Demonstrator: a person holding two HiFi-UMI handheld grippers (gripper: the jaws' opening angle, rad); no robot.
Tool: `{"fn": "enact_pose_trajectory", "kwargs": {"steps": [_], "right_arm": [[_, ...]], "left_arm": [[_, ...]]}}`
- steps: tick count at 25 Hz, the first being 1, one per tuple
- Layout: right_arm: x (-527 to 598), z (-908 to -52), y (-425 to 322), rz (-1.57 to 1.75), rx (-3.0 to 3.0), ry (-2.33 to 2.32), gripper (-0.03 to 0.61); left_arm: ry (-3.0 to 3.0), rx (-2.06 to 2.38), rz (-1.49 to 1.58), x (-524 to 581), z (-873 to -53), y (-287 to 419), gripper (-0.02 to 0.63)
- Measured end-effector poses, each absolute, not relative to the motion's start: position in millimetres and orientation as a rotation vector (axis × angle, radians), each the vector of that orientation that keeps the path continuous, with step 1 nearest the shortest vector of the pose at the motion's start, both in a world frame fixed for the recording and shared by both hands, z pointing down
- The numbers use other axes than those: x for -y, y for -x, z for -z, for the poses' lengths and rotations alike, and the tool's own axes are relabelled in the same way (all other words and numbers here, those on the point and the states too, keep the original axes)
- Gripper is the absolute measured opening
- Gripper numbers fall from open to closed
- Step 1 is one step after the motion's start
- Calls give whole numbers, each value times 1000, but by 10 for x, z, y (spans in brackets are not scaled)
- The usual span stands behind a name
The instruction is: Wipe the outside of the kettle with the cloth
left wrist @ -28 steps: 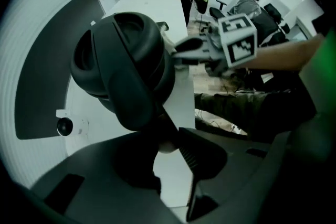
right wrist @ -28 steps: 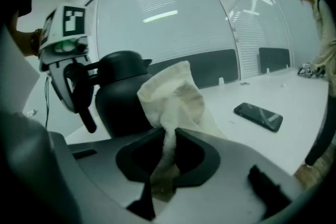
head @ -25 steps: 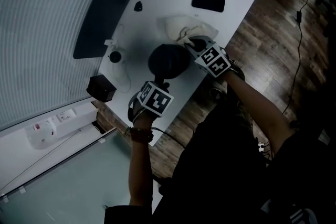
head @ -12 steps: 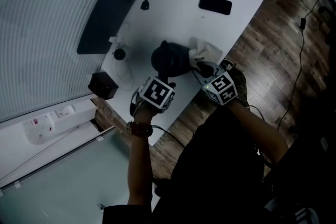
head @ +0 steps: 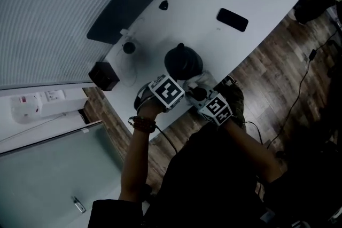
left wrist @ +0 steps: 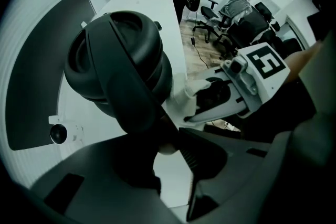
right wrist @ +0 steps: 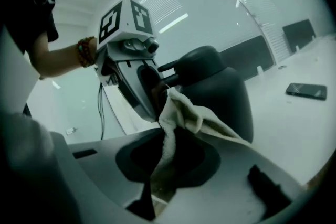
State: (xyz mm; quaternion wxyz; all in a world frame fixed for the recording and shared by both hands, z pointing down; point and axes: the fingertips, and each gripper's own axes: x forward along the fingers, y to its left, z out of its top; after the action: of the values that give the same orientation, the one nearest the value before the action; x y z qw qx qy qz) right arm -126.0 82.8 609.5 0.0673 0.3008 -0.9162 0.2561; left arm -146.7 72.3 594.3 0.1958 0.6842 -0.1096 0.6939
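Black kettle (head: 183,61), one; pale cloth (right wrist: 178,108), one.

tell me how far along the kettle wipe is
Done: the cloth is picked up, pinched in the right gripper, and the left gripper clamps the kettle by its handle. In hand: the cloth looks pressed to the kettle's side near the handle. Left: no picture shows which parts are already wiped, so the rest of the body may remain.
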Motion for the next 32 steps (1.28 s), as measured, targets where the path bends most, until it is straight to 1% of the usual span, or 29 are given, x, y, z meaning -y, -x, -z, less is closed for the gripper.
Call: {"fn": "enact_pose_trajectory", "kwargs": {"steps": [1,3,5,7,8,10,13,15,22,25,27,30,32], "right_arm": [[-860,-5984,1268,-824,2804,-868,55],[-859,-5655,1019,-890,2871,-876,55],[-771,-5272,596,-861,2911,-964,55],[-598,-4905,371,-765,2928,-1069,55],[-510,-4741,402,-718,2934,-1074,55],[-351,-4572,621,-620,2906,-933,55],[-220,-4739,1009,-429,2719,-610,55],[-157,-4854,1157,-377,2621,-502,55],[303,-4914,948,-388,2417,-584,54],[-20,-4898,1226,-240,2360,-416,54],[40,-4915,1205,-173,2338,-385,54],[365,-4960,1030,-300,2327,-467,54],[202,-4949,1151,-322,2308,-357,54]], "left_arm": [[-1917,306,-1940,-721,-5941,1466,126],[-1908,308,-1928,-725,-5944,1446,126],[-1913,310,-1920,-715,-5945,1392,126],[-1918,311,-1941,-714,-5923,1429,126],[-1916,313,-1957,-734,-5913,1489,127],[-1907,330,-1968,-755,-5912,1546,126],[-1913,349,-1945,-734,-5914,1427,126],[-1926,358,-1933,-728,-5900,1407,126],[-1954,357,-1924,-728,-5912,1402,126],[-1948,285,-1956,-818,-5881,1443,127],[-1971,321,-1951,-771,-5918,1446,126],[-1989,346,-1935,-730,-5936,1394,126],[-1984,320,-1960,-767,-5947,1414,126]]}}
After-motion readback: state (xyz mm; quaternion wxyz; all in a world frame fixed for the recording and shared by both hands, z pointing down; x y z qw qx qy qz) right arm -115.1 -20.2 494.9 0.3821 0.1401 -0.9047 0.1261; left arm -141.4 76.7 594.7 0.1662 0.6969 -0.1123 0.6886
